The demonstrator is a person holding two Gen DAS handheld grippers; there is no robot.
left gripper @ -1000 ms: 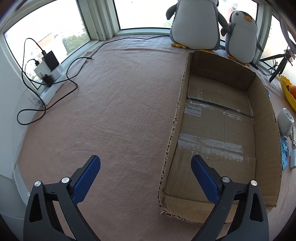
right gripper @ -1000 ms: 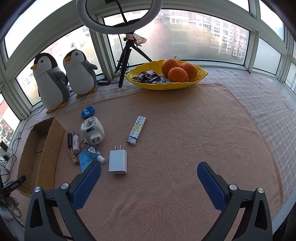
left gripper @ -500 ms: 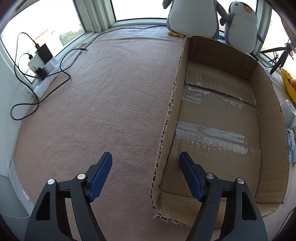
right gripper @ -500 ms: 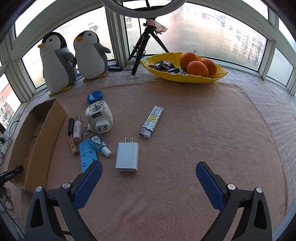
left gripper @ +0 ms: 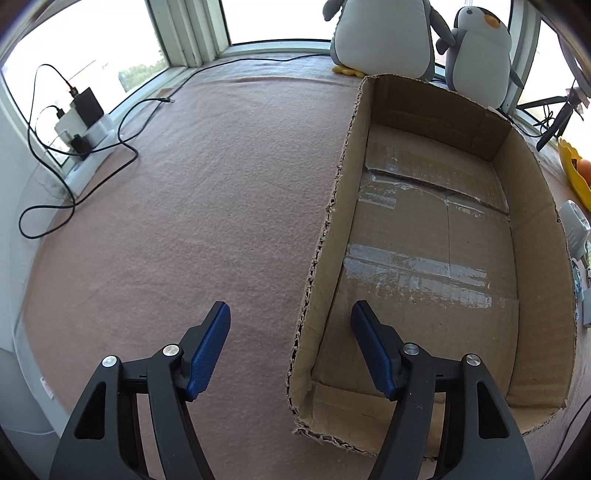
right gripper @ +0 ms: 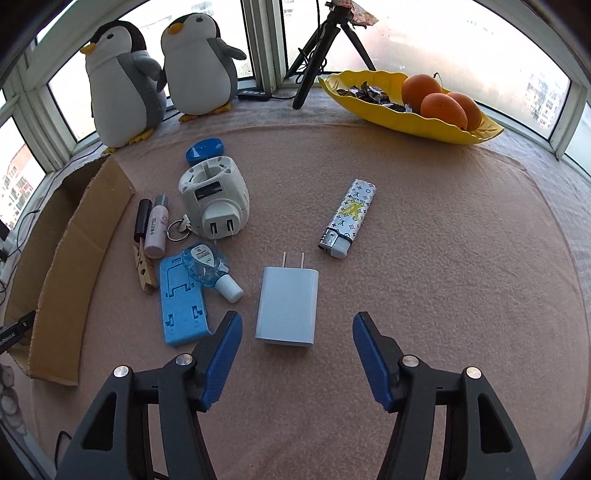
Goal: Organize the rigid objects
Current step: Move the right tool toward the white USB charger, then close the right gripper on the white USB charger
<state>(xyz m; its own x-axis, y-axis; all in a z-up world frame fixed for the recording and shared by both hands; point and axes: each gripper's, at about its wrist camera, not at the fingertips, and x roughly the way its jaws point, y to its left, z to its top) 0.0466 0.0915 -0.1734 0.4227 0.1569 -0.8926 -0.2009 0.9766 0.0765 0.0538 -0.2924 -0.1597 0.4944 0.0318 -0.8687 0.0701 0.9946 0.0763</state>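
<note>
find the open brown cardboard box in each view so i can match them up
Left wrist view: the open brown cardboard box fills the right half, empty, its left wall standing between the left tool's blue fingers.
Right wrist view: the same box sits at the left edge, only part of it showing.
Shared landmark: the two plush penguins by the window, just beyond the box's far end.
</note>
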